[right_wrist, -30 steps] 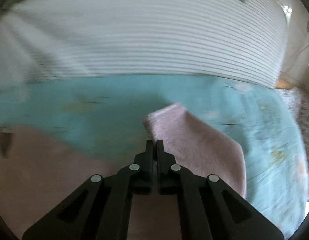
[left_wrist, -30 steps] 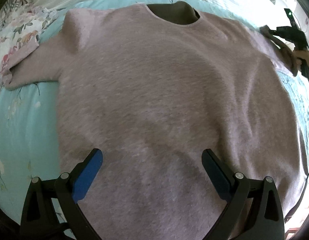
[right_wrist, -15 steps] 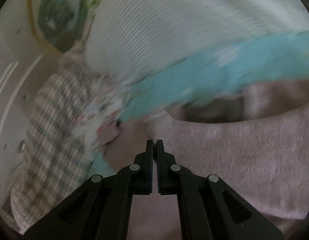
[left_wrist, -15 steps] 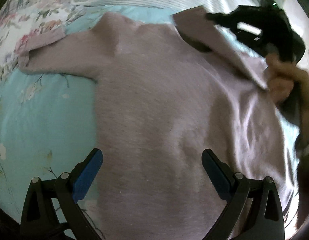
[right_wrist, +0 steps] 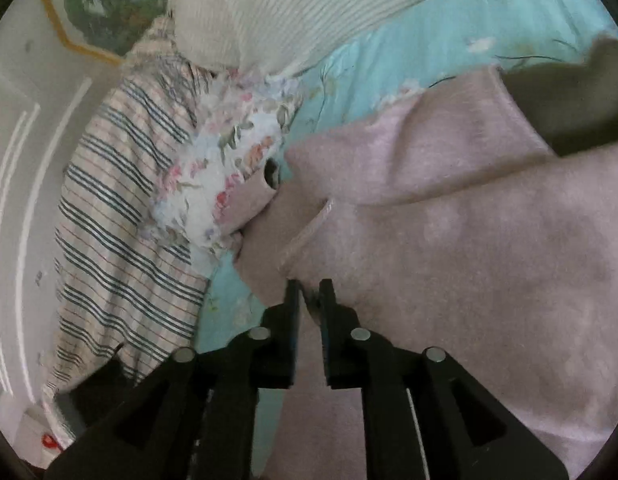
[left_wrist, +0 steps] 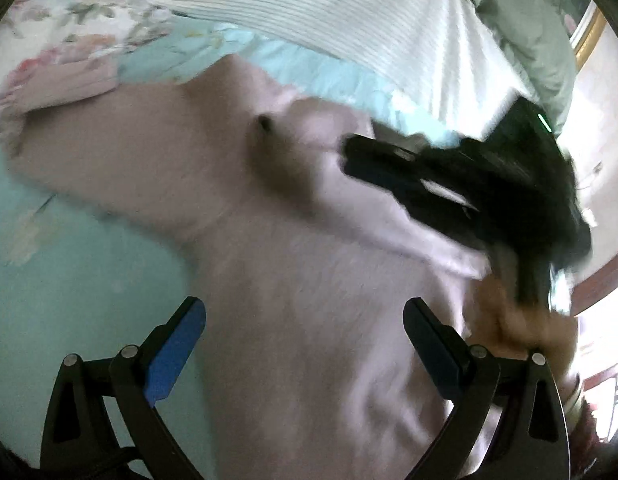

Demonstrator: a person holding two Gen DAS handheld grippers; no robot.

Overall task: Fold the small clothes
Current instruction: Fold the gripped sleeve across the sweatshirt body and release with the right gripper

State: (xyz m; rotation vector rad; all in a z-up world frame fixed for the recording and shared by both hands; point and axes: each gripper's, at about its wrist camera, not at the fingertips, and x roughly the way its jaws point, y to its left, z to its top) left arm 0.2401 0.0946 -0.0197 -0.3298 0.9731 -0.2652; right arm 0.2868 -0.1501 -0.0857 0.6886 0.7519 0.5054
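Note:
A pale pink fuzzy sweater (left_wrist: 301, 280) lies spread on a turquoise floral bedsheet (left_wrist: 69, 264). My left gripper (left_wrist: 305, 344) is open and empty, low over the sweater's body. My right gripper (right_wrist: 309, 292) is nearly shut on the sweater's right sleeve (right_wrist: 389, 168), with a narrow gap between the fingers, and has carried that sleeve across the chest. It also shows in the left wrist view (left_wrist: 449, 184) as a blurred black shape above the folded sleeve (left_wrist: 373, 208). The other sleeve (left_wrist: 109, 128) stretches to the far left.
A white striped pillow (left_wrist: 329, 12) lies at the head of the bed, also in the right wrist view (right_wrist: 293, 8). A plaid blanket (right_wrist: 121, 220) and a floral pillow (right_wrist: 229, 148) lie beside the sweater. A wall with a framed picture (right_wrist: 109, 0) stands behind.
My right gripper has swung the right sleeve inward over the sweater's chest, and its fingers have parted slightly. My left gripper has stayed open and shifted toward the sweater's right side.

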